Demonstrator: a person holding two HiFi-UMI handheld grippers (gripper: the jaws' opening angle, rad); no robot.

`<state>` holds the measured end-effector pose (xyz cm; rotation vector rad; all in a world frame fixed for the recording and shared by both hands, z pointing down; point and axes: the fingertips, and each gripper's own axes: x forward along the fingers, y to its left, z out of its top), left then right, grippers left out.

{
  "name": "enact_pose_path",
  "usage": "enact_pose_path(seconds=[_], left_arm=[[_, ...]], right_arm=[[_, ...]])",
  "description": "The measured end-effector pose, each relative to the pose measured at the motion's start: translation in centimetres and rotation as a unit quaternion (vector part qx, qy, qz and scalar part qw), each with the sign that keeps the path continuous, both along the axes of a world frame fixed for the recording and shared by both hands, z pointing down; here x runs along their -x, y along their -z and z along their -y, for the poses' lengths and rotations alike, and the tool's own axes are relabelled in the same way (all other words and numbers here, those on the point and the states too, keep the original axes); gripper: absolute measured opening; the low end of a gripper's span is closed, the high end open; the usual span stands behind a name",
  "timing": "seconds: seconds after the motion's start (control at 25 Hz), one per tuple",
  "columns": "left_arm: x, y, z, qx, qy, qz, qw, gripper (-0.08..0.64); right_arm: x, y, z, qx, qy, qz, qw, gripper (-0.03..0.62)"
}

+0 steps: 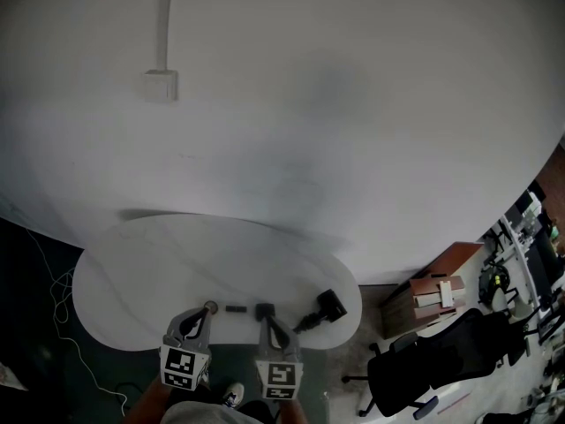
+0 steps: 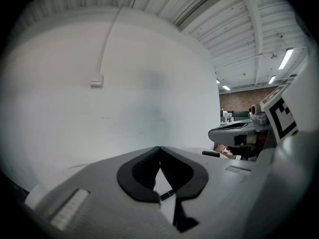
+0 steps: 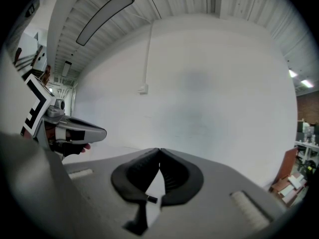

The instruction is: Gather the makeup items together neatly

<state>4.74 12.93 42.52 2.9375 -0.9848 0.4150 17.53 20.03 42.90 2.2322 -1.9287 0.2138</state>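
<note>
Nearest, at the near edge of the surface [image 1: 177,263], the left gripper [image 1: 204,314] and right gripper [image 1: 266,320] sit side by side, aimed away from the person and tipped slightly down. Each gripper's own view shows its jaws closed tip to tip and empty. Only a sliver of surface and a small dark item show through the gap below them.

Just past the tips, the makeup items lie in a loose row along that near edge. A round item [image 1: 210,306] is at the left gripper's tip, with a dark stick [image 1: 235,308] to its right. A dark square [image 1: 264,308] sits at the right gripper's tip. Apart to the right, a black piece [image 1: 331,303] lies askew, its handle pointing back toward the row. They are too small to tell what each one is.

The three left items look close together, while the black piece looks like the outlier. If the group is to be tightened, closed jaws suit gentle sideways nudges. The round item may roll, so a slow push from behind its middle is safest. A lift would need the jaws opened just wider than the item. Moves should carry items farther in, away from the near edge.
</note>
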Motion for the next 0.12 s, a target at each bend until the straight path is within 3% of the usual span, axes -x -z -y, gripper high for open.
enact_pose_path(seconds=[0.12], left_arm=[[0.08, 0.10, 0.12, -0.005, -0.001, 0.003, 1.0000, 0.011]], right_arm=[[0.09, -0.15, 0.09, 0.001, 0.001, -0.001, 1.000, 0.005]])
